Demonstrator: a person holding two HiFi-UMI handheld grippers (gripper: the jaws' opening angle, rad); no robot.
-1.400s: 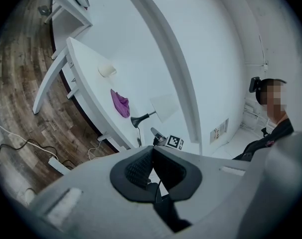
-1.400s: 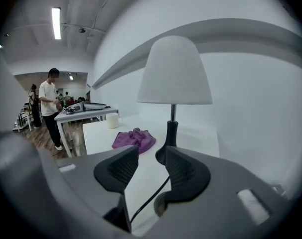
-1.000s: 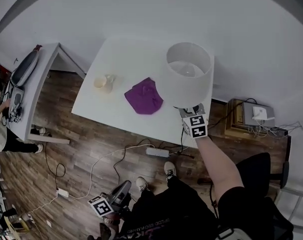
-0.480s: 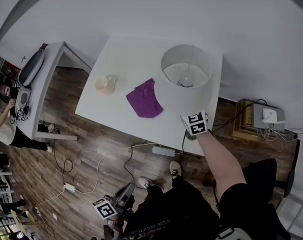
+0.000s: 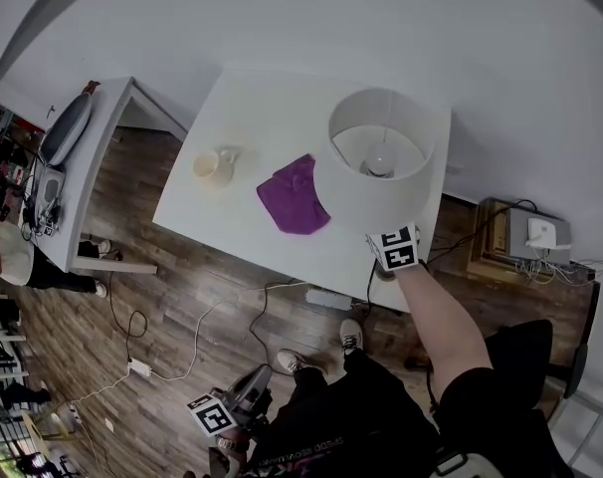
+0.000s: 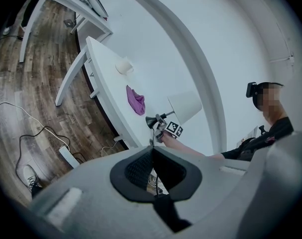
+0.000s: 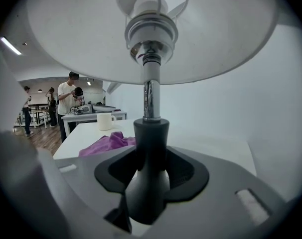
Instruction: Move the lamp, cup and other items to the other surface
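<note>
Jaws just drawn inward, the right tool (image 7: pixel 151 156) clamps the flared matte-black foot of a chrome-stemmed, white drum-shaded lamp (image 5: pixel 381 157) at the white worktop (image 5: pixel 252 118) corner, near crumpled purple cloth (image 5: pixel 295 195) and a cream cup (image 5: pixel 214 166); the left tool (image 6: pixel 152 151) hangs empty, jaws together.

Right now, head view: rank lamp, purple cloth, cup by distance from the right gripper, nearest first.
1. lamp: right end of the table; its dark base stands between the jaws of the right gripper, which have just been closing.
2. purple cloth: mid-table, left of the lamp.
3. cup: far left end.
</note>
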